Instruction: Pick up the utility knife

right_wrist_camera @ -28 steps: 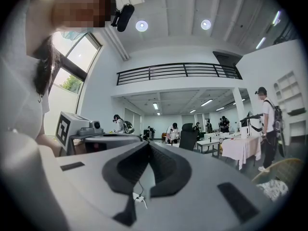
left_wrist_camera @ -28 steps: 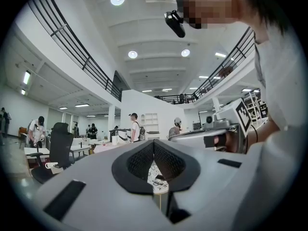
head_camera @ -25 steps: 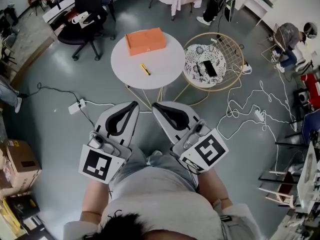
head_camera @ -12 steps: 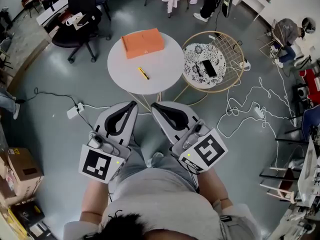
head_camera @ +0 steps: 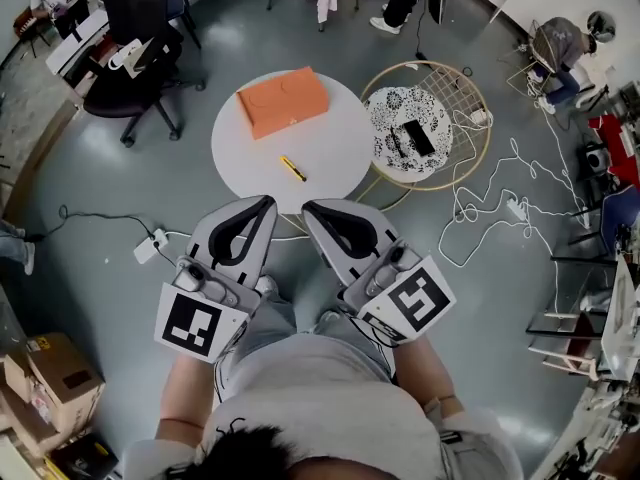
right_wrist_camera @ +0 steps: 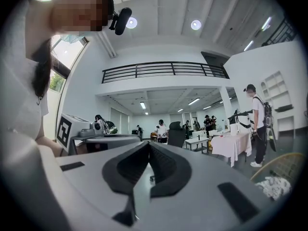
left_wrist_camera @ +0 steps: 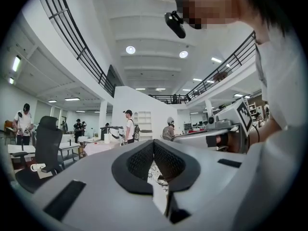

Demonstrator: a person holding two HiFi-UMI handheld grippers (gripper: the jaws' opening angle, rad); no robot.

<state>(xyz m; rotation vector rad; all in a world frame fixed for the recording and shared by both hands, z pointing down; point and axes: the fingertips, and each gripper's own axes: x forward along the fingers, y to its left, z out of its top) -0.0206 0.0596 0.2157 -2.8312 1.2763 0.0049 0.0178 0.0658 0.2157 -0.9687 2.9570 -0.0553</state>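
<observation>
On the round white table, the yellow utility knife lies alone, near the front edge and a little apart from the orange box. Compared with one second ago, the table and the knife are lower in the head view and nearer to the grippers, so I judge that the person is walking toward the table. The left gripper and the right gripper are held as before, close to the body. In both gripper views the jaws are pressed together with nothing between them. The reach has not begun yet. One gripper must first open its jaws and come down over the thin handle.
</observation>
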